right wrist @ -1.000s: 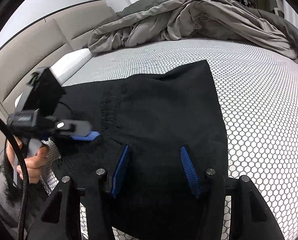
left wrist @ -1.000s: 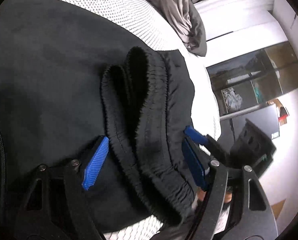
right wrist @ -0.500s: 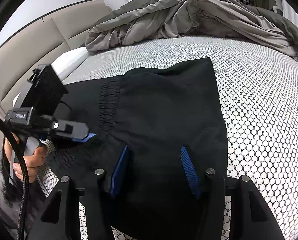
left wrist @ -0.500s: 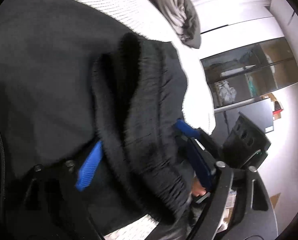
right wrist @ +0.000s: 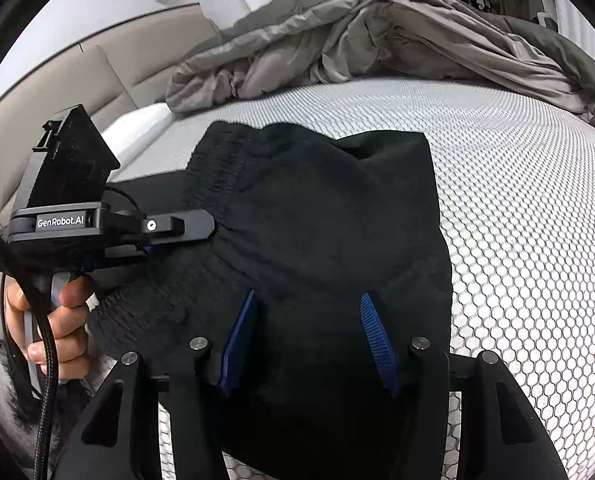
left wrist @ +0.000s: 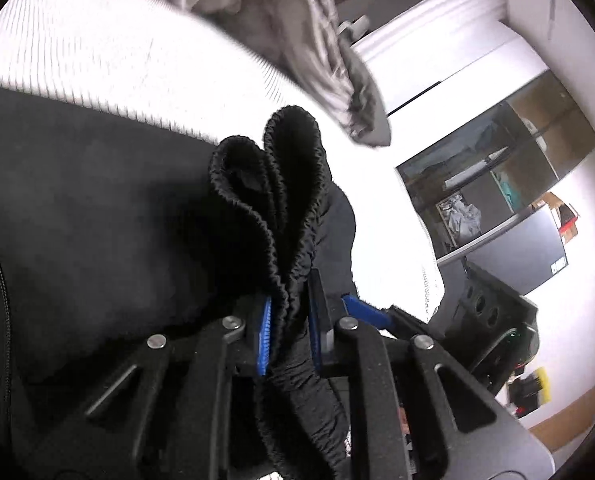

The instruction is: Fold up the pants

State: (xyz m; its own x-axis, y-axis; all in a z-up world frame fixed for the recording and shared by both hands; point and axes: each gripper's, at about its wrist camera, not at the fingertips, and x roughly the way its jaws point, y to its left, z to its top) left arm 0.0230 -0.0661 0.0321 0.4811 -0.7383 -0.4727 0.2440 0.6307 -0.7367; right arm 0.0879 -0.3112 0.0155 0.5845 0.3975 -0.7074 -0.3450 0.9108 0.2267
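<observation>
Black pants (right wrist: pixel 329 240) lie on the bed, mattress cover (right wrist: pixel 517 200) white with a honeycomb mesh print. Rumpled grey duvet (right wrist: pixel 377 40) piled at the far side, well apart from the pants; beige padded headboard (right wrist: pixel 77 92) far left. In my left wrist view a dark glass-front cabinet (left wrist: pixel 497 168) and a black monitor (left wrist: pixel 521 252) stand off to the right, past the bed edge.

My left gripper (left wrist: pixel 289 332) has just been closing and is clenched on the bunched elastic waistband (left wrist: pixel 273 184), ribbed and gathered into two upright folds between the blue ridged pads (left wrist: pixel 264 332). The raised waistband blocks much of that view. A hand (right wrist: pixel 53 320) grips the left handle, with a braided cable (right wrist: pixel 45 380) hanging beside it.

My right gripper (right wrist: pixel 309 336) is half spread, blue pads apart over the near part of the soft matte fabric; whether they pinch cloth I cannot tell.
</observation>
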